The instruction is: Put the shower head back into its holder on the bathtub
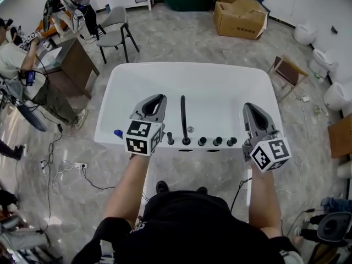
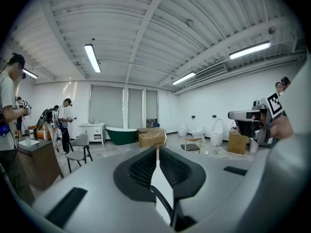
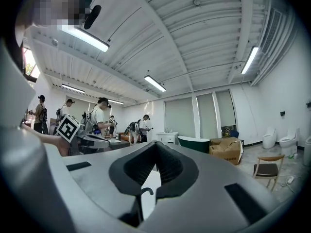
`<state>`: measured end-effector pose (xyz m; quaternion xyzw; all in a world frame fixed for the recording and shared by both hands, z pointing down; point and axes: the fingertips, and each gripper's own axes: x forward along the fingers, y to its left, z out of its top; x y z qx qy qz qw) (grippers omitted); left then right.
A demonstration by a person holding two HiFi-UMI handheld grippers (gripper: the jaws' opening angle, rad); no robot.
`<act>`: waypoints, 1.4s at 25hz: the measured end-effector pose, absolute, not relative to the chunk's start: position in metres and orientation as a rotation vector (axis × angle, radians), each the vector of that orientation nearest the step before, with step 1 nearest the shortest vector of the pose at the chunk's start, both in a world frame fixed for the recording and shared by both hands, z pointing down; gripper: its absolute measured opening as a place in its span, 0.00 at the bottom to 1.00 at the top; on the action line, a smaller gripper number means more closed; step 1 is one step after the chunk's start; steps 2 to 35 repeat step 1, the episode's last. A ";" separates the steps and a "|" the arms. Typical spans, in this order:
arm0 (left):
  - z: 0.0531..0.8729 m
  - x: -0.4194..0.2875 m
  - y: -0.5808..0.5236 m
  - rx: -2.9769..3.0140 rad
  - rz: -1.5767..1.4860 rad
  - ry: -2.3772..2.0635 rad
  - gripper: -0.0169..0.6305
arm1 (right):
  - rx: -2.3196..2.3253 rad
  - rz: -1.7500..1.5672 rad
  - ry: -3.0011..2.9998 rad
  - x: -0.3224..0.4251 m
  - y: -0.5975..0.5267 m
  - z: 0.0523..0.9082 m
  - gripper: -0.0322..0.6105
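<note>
Head view: a white oval acrylic bathtub carries a row of black fittings on its near rim. A long curved black spout reaches out over the basin, and three round black knobs sit to its right. Just left of the spout stands a slim black stick shower head, seemingly upright in its holder already; whether it is seated is unclear. It lies just right of the left hand-held gripper; the right hand-held gripper is well apart.

Left gripper view: the left hand-held gripper is closed on nothing. Only the spout shows beyond.

Right gripper view: the right hand-held gripper is likewise closed and empty. The hooked spout shows beyond it.
</note>
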<state>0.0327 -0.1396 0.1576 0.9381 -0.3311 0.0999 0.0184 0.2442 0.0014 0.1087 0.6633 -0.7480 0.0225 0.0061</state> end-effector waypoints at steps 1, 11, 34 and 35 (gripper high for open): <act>0.162 0.032 -0.143 2.900 0.319 -1.034 0.08 | 2.076 0.070 -2.329 0.246 0.001 0.111 0.07; 0.162 0.032 -0.143 2.900 0.319 -1.034 0.08 | 2.076 0.070 -2.329 0.246 0.001 0.111 0.07; 0.162 0.032 -0.143 2.900 0.319 -1.034 0.08 | 2.076 0.070 -2.329 0.246 0.001 0.111 0.07; 0.162 0.032 -0.143 2.900 0.319 -1.034 0.08 | 2.076 0.070 -2.329 0.246 0.001 0.111 0.07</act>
